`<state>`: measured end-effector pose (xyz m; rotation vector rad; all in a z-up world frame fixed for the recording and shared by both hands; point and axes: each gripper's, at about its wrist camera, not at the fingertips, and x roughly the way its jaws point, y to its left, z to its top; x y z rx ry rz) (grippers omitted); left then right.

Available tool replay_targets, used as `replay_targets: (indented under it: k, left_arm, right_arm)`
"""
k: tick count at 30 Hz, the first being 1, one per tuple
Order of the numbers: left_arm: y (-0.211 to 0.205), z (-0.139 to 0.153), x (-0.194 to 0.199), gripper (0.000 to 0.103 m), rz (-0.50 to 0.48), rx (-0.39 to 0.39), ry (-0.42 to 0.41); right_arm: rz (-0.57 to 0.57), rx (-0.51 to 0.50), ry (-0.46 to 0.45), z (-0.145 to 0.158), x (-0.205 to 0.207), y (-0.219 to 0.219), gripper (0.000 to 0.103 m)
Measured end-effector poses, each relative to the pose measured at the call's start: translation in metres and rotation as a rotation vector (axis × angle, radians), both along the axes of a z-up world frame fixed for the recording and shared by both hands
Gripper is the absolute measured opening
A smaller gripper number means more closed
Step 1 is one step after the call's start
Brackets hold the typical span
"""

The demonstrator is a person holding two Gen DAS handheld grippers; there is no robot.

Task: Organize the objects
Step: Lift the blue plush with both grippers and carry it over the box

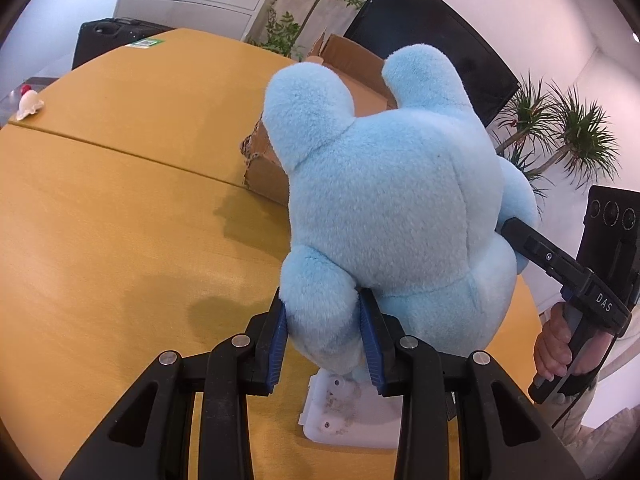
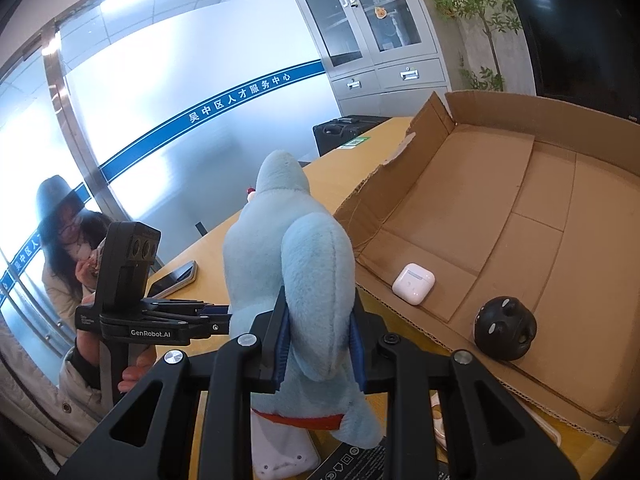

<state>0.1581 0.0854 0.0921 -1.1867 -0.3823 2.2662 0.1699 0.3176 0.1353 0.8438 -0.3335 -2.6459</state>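
L gripper (image 1: 325, 340) – blue pads clamped on one lower limb of the fluffy light-blue plush toy (image 1: 392, 200), bottom centre of the left wrist view. Under it at 6 o'clock, a flat white plastic device (image 1: 344, 412) lies on the yellow-orange wooden table (image 1: 120, 220); plush looks clear of the tabletop, can't confirm. R gripper (image 2: 318, 340) likewise closed on another limb of the same plush, pads pressed into the fur – seen from the left cam it comes in at 3 o'clock, w/ a hand (image 1: 554, 350) on its handle. So the toy hangs between both tools.

Farther out in the right view: open, shallow brown cardboard box (image 2: 520, 216) at 2–3 o'clock, just beside the plush. Inside, near its front wall, a white earbud case (image 2: 413, 283) and a black rounded object w/ holes (image 2: 505, 330), apart from each other. At 9 o'clock a dark phone (image 2: 176, 278) lies flat on the table; a person in a beige jacket (image 2: 68, 264) sits beyond. Far bg – grey metal cabinet (image 2: 384, 40) at 12, small white item w/ red top (image 1: 29, 104) at 10 o'clock of the left view.
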Motion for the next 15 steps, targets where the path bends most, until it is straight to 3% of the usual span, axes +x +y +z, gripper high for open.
replay_targets:
  k: [5, 8, 15]
  left_arm:
    - [0.015, 0.014, -0.001, 0.032, -0.007, -0.003, 0.018]
    - [-0.003, 0.009, 0.006, 0.032, -0.006, -0.005, 0.027]
    - [0.002, 0.023, 0.005, 0.032, -0.011, -0.003, 0.055]
  right_arm:
    - [-0.005, 0.005, 0.018, 0.006, 0.004, 0.000, 0.023]
    - [-0.007, 0.007, 0.028, 0.009, 0.006, 0.000, 0.023]
    - [-0.017, 0.009, 0.048, 0.014, 0.012, 0.005, 0.023]
